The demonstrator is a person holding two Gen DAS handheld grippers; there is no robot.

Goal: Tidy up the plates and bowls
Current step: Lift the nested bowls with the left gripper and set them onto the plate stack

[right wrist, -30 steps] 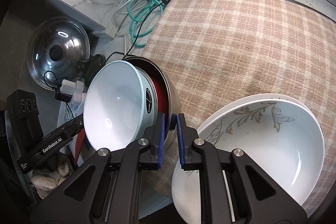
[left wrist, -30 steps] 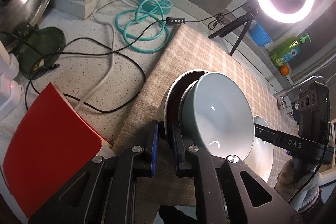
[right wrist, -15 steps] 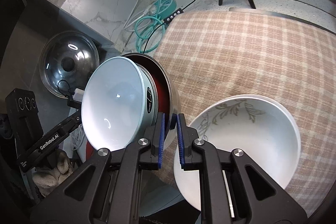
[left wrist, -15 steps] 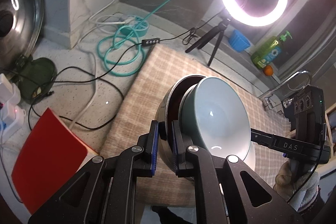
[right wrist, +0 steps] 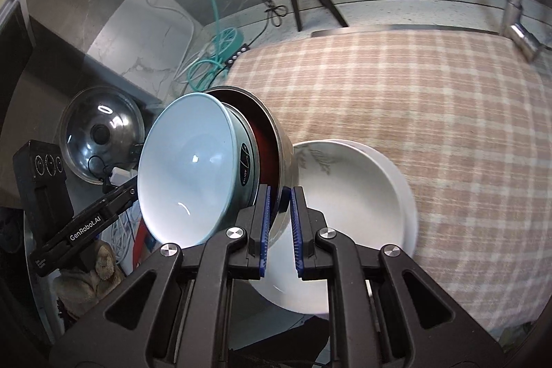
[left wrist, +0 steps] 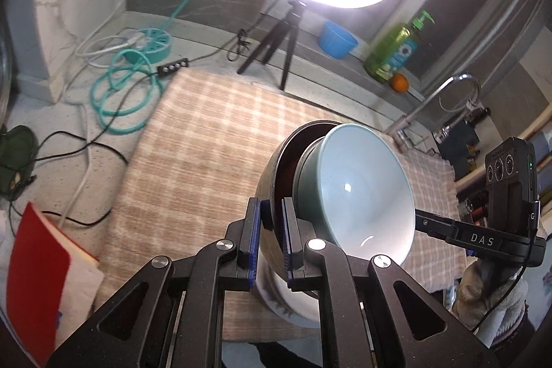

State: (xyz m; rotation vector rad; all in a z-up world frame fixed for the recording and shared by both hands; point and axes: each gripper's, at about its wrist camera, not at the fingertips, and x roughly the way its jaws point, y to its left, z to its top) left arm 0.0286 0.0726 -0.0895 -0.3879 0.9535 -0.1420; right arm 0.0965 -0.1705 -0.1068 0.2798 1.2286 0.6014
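We hold the nested stack between us: the left gripper (left wrist: 270, 238) and the right gripper (right wrist: 278, 228) each pinch the rim of the steel bowl (right wrist: 281, 168), with the pale blue bowl (right wrist: 186, 175) tilted inside it. The stack hangs above the white bowl (right wrist: 362, 195) near the front edge of the checked cloth (right wrist: 431, 99). We judge the nesting step is in hand; next we must level the stack, lower it into the white bowl, then let go.

"DAS" is printed in white on the right gripper (left wrist: 483, 238) arm. "GenRobot.AI" is printed on the left gripper (right wrist: 86, 228) arm. "ENJOY" is read on the light blue bowl (right wrist: 243, 176) outer wall. Bottle label text is unreadable.
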